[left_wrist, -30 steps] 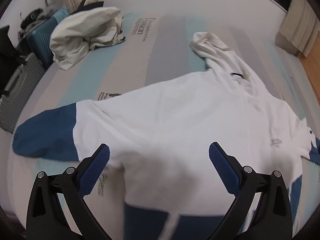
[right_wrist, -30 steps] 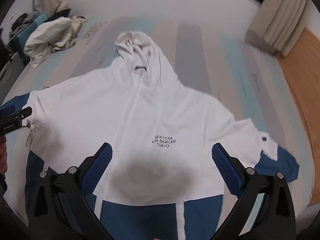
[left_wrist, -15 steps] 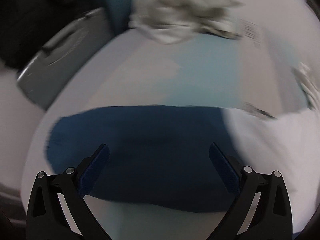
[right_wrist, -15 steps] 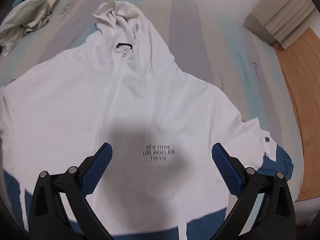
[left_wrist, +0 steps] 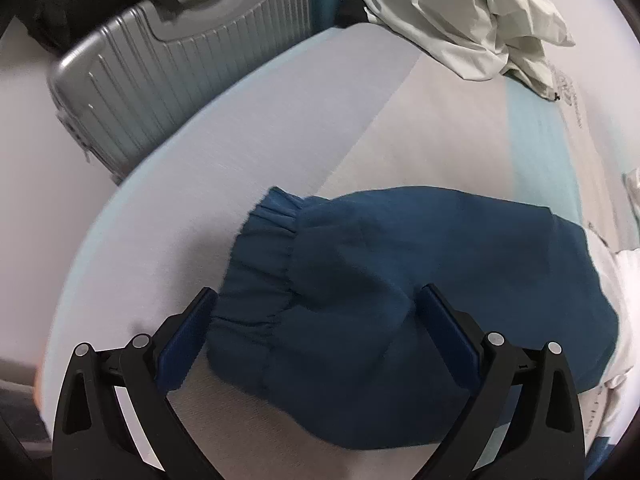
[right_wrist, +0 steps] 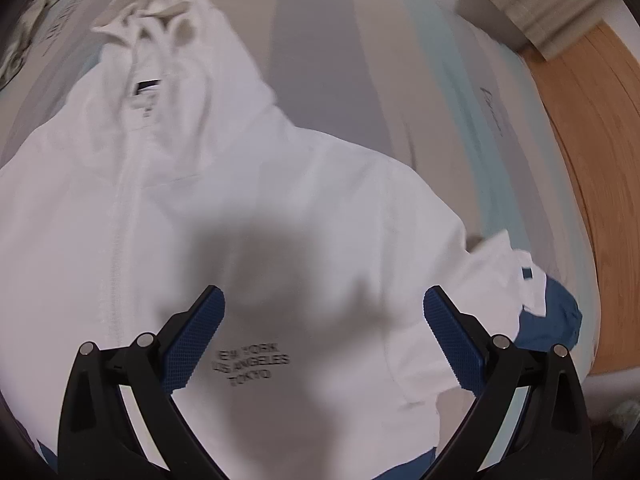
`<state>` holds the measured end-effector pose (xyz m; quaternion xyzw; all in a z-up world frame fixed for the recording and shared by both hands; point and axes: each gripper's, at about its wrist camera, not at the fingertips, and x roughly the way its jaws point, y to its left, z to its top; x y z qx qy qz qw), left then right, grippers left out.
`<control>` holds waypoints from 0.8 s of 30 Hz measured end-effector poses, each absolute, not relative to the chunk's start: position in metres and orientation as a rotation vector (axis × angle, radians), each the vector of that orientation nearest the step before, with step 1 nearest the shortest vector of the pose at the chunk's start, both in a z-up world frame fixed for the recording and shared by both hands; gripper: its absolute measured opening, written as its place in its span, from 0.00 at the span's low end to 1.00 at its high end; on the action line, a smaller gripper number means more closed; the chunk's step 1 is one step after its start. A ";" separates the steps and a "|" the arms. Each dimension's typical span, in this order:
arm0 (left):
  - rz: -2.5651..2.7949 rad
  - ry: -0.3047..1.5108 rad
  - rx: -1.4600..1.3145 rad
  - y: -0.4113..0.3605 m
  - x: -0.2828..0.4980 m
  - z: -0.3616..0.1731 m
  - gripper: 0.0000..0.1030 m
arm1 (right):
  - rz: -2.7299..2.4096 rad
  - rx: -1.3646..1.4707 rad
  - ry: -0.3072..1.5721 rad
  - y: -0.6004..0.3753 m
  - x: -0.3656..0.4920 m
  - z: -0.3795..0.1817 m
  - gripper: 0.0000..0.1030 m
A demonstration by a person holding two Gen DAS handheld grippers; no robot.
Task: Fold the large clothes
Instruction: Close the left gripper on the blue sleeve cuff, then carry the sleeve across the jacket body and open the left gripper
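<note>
A white hooded jacket (right_wrist: 248, 208) with blue cuffs and hem lies spread face up on the mattress, hood at the far end, with "NEW YORK LOS ANGELES TOKYO" printed on the chest. Its blue left sleeve end (left_wrist: 400, 288) with a gathered cuff lies flat in the left wrist view. My left gripper (left_wrist: 316, 300) is open and empty, low over that sleeve, its jaws on either side of the cuff area. My right gripper (right_wrist: 322, 300) is open and empty above the chest. The other blue cuff (right_wrist: 554, 312) lies to its right.
A grey ribbed suitcase (left_wrist: 172, 68) stands beside the mattress edge at the left. A crumpled pale garment (left_wrist: 472, 16) lies at the far end of the striped mattress (left_wrist: 240, 152). A wooden floor (right_wrist: 592, 184) and a curtain (right_wrist: 536, 4) are on the right.
My left gripper has swung left from over the jacket body to the blue sleeve and dropped closer to its cuff. My right gripper has moved lower over the chest. Both stay open.
</note>
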<state>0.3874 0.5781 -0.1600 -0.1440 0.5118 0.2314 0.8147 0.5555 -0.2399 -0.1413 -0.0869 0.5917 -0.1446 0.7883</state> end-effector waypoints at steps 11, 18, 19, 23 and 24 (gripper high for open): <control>0.506 1.100 -0.315 0.563 0.390 -0.152 0.30 | -0.347 -0.131 1.293 -0.283 0.549 -0.158 0.93; 0.492 1.012 -0.279 0.501 0.405 -0.097 0.28 | -0.327 -0.107 1.269 -0.308 0.544 -0.154 0.93; 0.494 1.005 -0.268 0.489 0.408 -0.090 0.28 | -0.329 -0.105 1.265 -0.311 0.543 -0.152 0.93; 0.542 1.023 -0.195 0.424 0.425 -0.073 0.28 | -0.351 -0.081 1.238 -0.339 0.539 -0.147 0.93; 0.535 1.030 -0.198 0.410 0.428 -0.073 0.28 | -0.351 -0.080 1.230 -0.344 0.539 -0.147 0.93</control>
